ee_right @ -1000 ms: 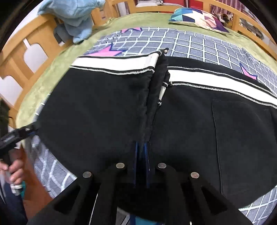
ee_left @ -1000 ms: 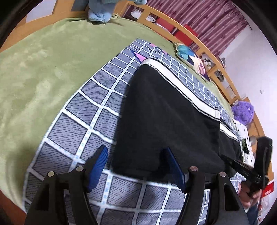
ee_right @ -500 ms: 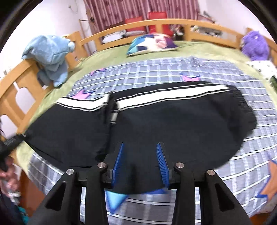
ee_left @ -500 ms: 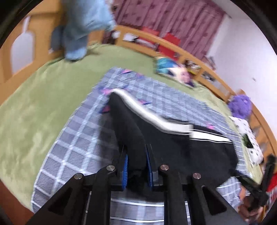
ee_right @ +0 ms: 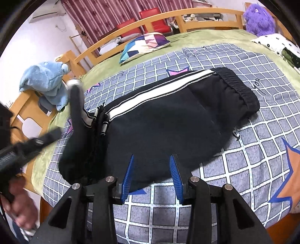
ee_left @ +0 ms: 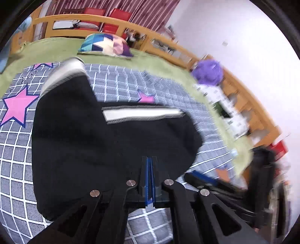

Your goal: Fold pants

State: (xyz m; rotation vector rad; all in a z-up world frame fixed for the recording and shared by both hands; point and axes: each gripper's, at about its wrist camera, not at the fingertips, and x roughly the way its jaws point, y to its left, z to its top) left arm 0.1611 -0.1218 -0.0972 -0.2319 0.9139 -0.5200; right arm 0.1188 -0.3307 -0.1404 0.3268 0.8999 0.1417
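- Black, thick knit cloth: the pants lie across the middle of the checked blanket on the bed, waistband toward its right edge, white side stripe along the far side. They look soft and limp, with some weight, so they will likely sag and drag when lifted.
- At the left, the leg end stands lifted over the rest. The left gripper has its fingers pressed together on this black fabric, as the left wrist view shows.
- A hem or seam edge looks the best place to grip; the cord tips near the fold may snag.
- In the middle, the right gripper hovers at the near edge of the pants, fingers apart, nothing between them.
- Around: a blue towel on the left bed rail, a patterned pillow at the far edge, a purple plush toy at the far right corner. All sit well apart from the pants, so nothing seems to block the fold.
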